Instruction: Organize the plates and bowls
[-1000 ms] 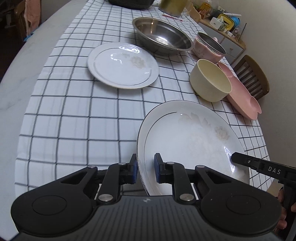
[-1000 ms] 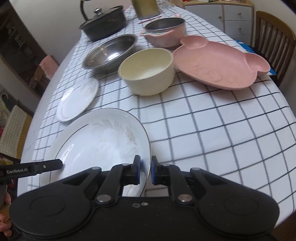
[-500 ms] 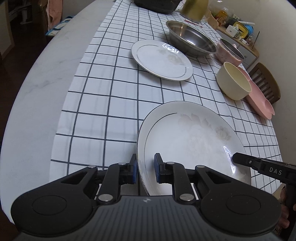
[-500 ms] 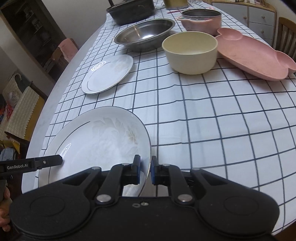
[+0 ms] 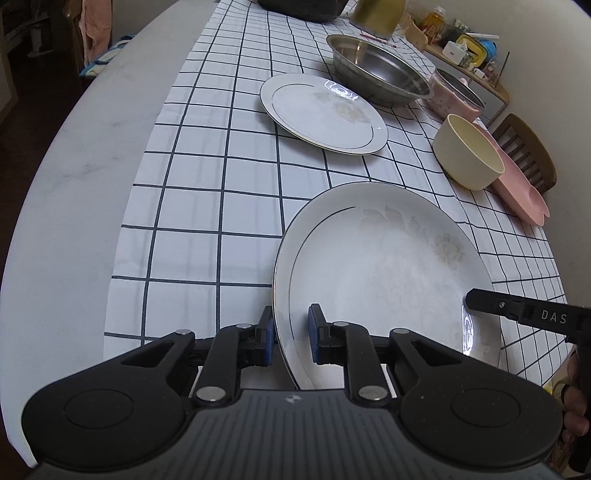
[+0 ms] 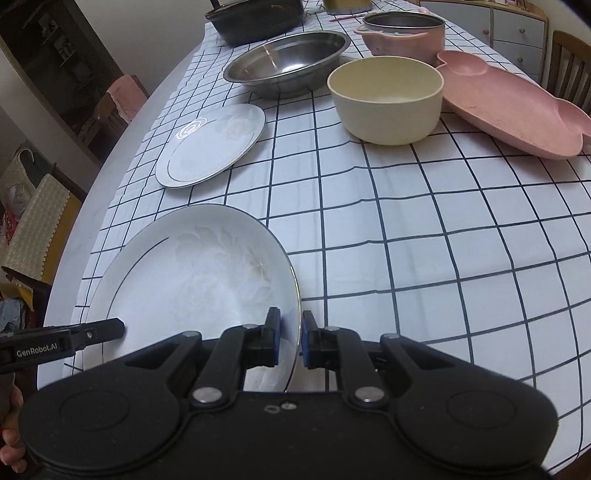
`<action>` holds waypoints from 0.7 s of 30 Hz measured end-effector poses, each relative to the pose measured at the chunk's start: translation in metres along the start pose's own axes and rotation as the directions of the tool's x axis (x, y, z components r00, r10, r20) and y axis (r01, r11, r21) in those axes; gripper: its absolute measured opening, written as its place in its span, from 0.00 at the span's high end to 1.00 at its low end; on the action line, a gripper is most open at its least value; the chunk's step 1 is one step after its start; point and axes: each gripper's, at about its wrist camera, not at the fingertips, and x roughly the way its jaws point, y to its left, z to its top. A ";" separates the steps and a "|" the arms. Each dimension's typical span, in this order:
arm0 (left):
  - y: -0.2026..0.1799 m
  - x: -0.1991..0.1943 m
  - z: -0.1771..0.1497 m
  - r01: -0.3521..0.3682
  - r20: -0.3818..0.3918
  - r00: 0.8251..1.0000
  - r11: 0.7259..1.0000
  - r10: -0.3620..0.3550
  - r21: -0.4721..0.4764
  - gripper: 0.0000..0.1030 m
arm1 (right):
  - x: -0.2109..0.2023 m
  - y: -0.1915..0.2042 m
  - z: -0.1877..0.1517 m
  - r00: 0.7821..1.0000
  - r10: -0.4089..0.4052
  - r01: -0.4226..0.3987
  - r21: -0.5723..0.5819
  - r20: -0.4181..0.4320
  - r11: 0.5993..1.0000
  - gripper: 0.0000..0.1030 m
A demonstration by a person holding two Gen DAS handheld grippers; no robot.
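Note:
A large white plate [image 5: 388,266] with a faint flower print and a thin dark ring lies low over the checked cloth at the near end of the table. My left gripper [image 5: 290,332] is shut on its near-left rim. My right gripper [image 6: 289,338] grips the plate [image 6: 192,280] at its near-right rim; its jaws are opening slightly, with the rim still between the pads. Each gripper's finger shows at the plate's far side in the other wrist view. A smaller matching plate [image 5: 325,110] lies farther back on the cloth.
Behind the small plate [image 6: 214,144] stand a steel bowl [image 6: 288,62], a cream bowl [image 6: 386,99], a pink sectioned tray [image 6: 509,107], a pink pot [image 6: 402,33] and a black pot [image 6: 255,14]. The bare marble table edge [image 5: 74,177] runs along the left.
Both grippers have carried the large plate toward the near left of the table and lower. The other dishes now sit farther away in both views.

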 end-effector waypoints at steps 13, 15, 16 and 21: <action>0.012 -0.020 0.006 -0.030 0.042 0.999 0.999 0.030 0.012 0.76 | -0.020 0.009 0.011 0.997 -0.061 0.064 -0.066 0.044 0.996 0.69; 0.011 -0.026 0.009 -0.045 0.069 0.997 0.999 0.043 0.030 0.75 | -0.025 0.012 0.015 0.996 -0.070 0.074 -0.082 0.053 0.994 0.65; 0.011 -0.030 0.012 -0.045 0.081 0.996 0.998 0.042 0.040 0.74 | -0.028 0.014 0.017 0.995 -0.076 0.081 -0.089 0.061 0.993 0.64; 0.008 -0.043 0.024 -0.035 0.142 0.990 0.997 0.025 0.072 0.52 | -0.041 0.023 0.029 0.990 -0.085 0.099 -0.122 0.111 0.988 0.49</action>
